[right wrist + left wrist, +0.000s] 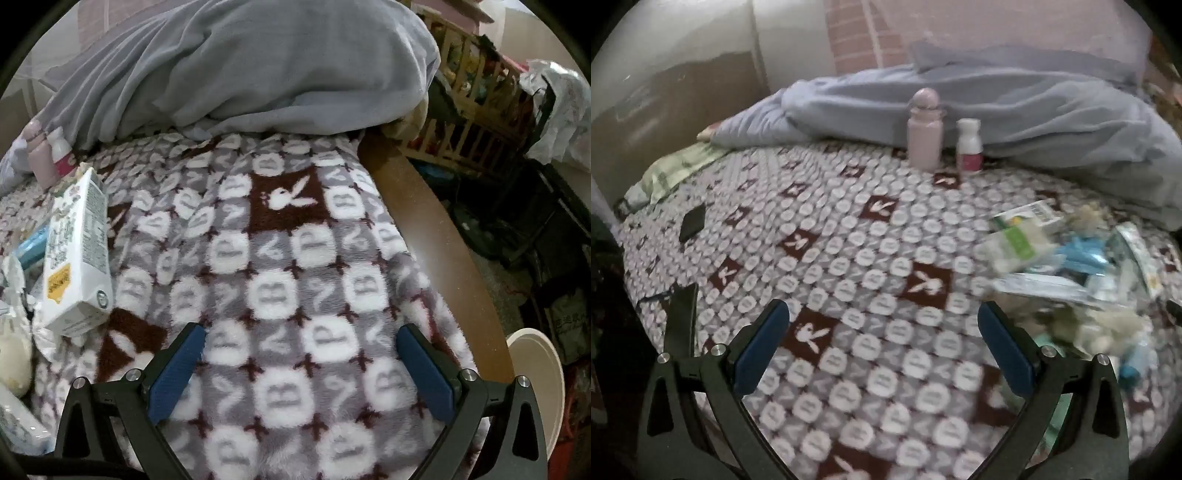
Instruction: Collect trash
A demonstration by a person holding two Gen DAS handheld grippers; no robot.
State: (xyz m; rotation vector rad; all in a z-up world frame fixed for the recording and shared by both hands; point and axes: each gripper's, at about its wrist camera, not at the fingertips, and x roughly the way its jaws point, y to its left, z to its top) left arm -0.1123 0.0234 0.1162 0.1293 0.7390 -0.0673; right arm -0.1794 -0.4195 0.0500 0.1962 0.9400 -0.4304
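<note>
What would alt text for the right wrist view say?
Open tongs, holding nothing, hover over a patterned fleece blanket on a bed. A white carton lies at left among wrappers, with a grey duvet bunched behind.

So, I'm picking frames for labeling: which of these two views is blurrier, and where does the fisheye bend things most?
Left wrist view: motion blur smears the trash pile and blanket; the pink bottle stays fairly sharp. Right wrist view: crisper, carton print visible; the bed's wooden edge curves strongly. Both are dim, with dark corners.
</note>
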